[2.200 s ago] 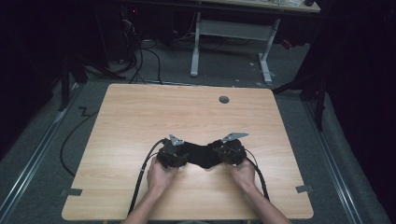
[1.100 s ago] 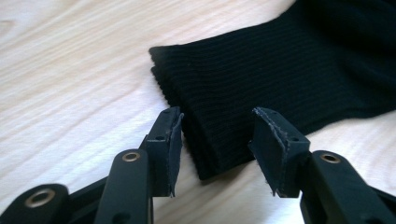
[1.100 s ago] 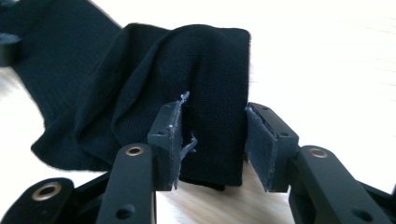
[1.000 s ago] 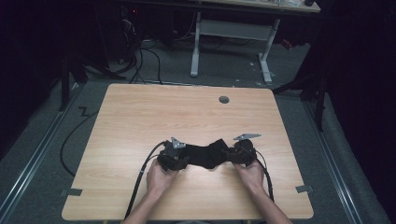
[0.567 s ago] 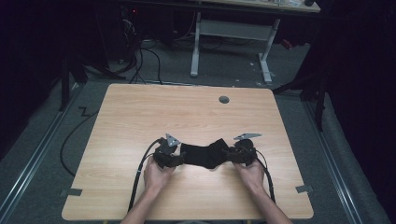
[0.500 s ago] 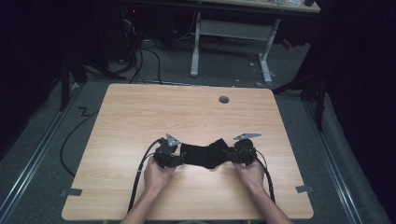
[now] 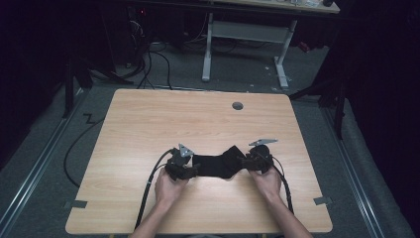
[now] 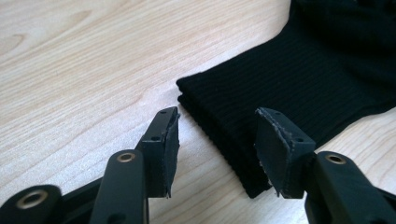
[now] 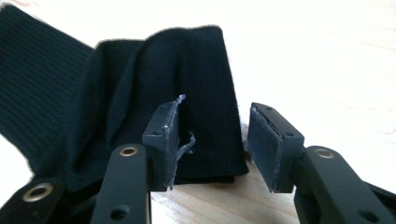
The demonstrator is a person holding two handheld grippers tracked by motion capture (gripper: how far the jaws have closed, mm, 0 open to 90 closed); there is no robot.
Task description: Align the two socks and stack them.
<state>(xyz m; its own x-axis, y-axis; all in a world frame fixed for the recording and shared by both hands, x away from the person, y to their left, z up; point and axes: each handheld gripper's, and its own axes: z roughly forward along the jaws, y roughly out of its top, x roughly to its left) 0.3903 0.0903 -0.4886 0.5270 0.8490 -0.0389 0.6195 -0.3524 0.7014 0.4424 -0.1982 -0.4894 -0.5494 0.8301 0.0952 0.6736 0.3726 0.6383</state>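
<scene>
Black ribbed cloth [image 7: 218, 165] flat on the wooden table [image 7: 148, 124], in the near half, a little right of the middle. Stretched left to right between the two tools. Bunched and slightly raised toward its right end, smoother toward its left.

Left gripper [image 7: 194, 169] at the cloth's left end, low over the tabletop, held in the left hand [image 7: 168, 188]. In the left gripper view, jaws [image 8: 215, 140] about half open, set astride the folded ribbed edge of the cloth [image 8: 289, 79]. Bare wood between one pad and the fabric; the other pad just beside the near corner of the fold, touching or not hard to say. No squeeze to be seen, so nothing held.

Right gripper [image 7: 244, 161] at the cloth's right end, held in the right hand [image 7: 267, 183]. In the right gripper view, jaws [image 9: 210, 135] rather more than half open, and just now opening wider. Smooth end of the cloth [image 9: 187, 70] between them, slumped against one pad, with a clear gap of pale wood before the other. No grip on the fabric here either.

Grey three-cornered plate [image 7: 185, 150] on top of the left tool, another [image 7: 262, 142] on the right one. Black cable [image 7: 148, 183] looping from the left tool toward the near edge. Round hole [image 7: 237, 105] in the tabletop near the far edge, well apart from the cloth.
</scene>
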